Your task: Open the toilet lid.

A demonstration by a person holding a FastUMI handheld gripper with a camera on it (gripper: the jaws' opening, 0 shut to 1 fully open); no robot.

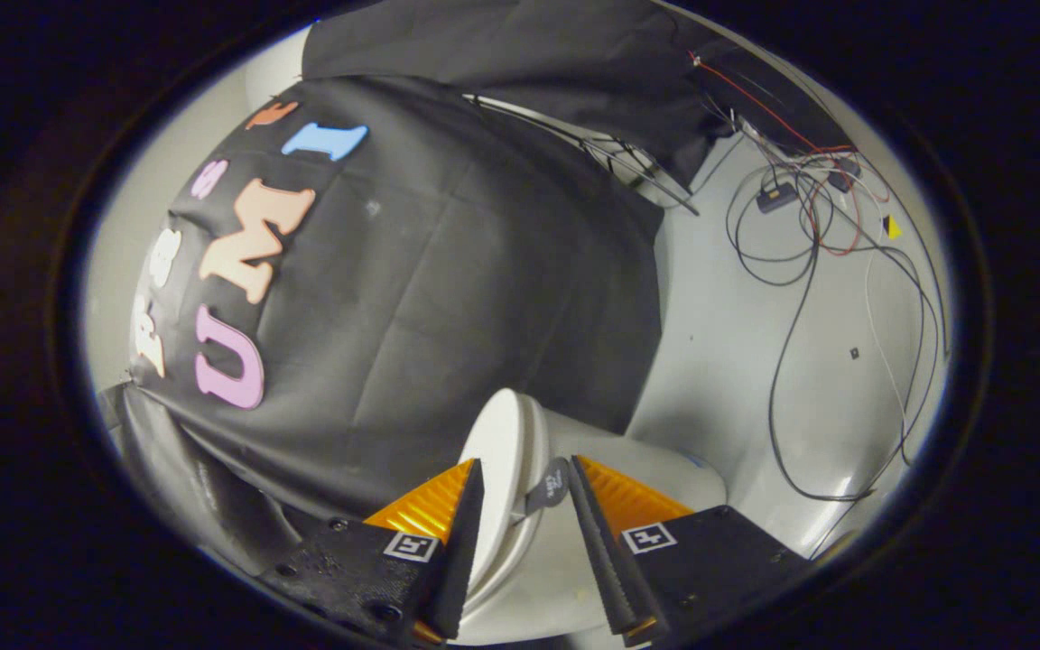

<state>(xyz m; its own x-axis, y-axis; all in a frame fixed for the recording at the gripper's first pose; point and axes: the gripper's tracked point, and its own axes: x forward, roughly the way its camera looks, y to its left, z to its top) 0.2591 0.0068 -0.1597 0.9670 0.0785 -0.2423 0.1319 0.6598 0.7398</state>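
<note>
Toilet lid [504, 451] edge-on, long axis toward frame bottom, raised off bowl [655, 469]. Claw [524, 478] spread, straddling lid, contact unclear.

The tool [524, 528] has its fingers apart, and the lid [504, 451] stands between them, its edge rising past the left finger [464, 542] and ending just beyond the fingertips. A small tab [549, 488] hangs on the right face of the lid, in the gap between the fingers. The toilet [655, 469] lies to the right of the lid, behind the right finger [606, 551]. The wall [448, 271] hangs far behind the lid and to its left. The floor [737, 361] spreads to the right of the wall, with cables [809, 262] lying loose on it far right.
</note>
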